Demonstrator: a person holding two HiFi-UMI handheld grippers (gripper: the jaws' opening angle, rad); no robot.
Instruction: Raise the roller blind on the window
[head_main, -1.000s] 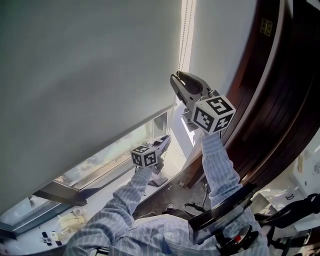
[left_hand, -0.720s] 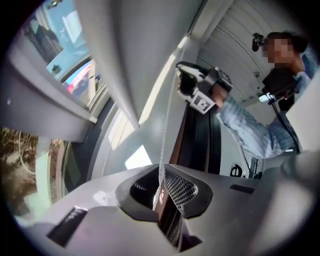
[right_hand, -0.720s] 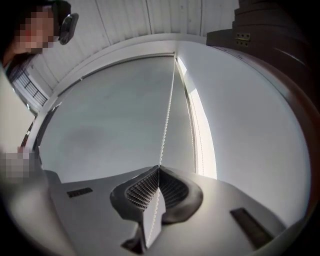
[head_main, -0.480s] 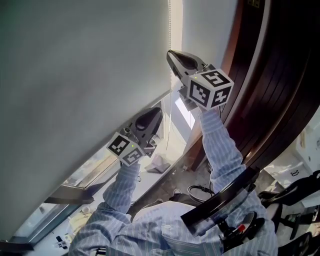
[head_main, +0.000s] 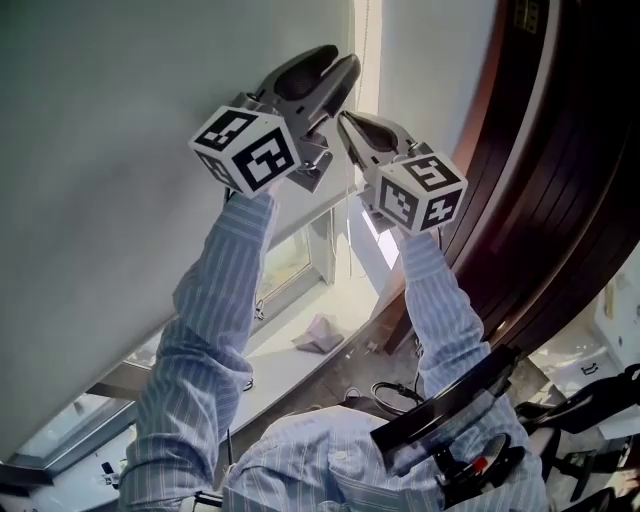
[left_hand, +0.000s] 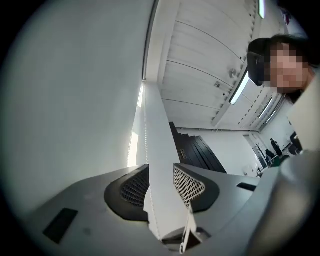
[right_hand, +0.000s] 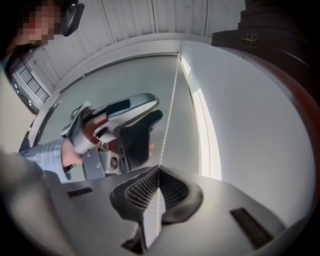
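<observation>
Pinching one bead chain (right_hand: 170, 100), right gripper (right_hand: 158, 171) holds; left gripper (left_hand: 159, 169), fingers (left_hand: 188, 185) just opened, straddles it.

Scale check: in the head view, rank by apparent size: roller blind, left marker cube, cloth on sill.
Roller blind
left marker cube
cloth on sill
The cube is nearer the camera, so its true lead is unsure.

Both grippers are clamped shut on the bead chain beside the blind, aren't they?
Not both. The right gripper is clamped on the bead chain, but the left gripper is not: the left gripper view shows its jaws apart, just opened, the chain passing ungripped between them.
</observation>
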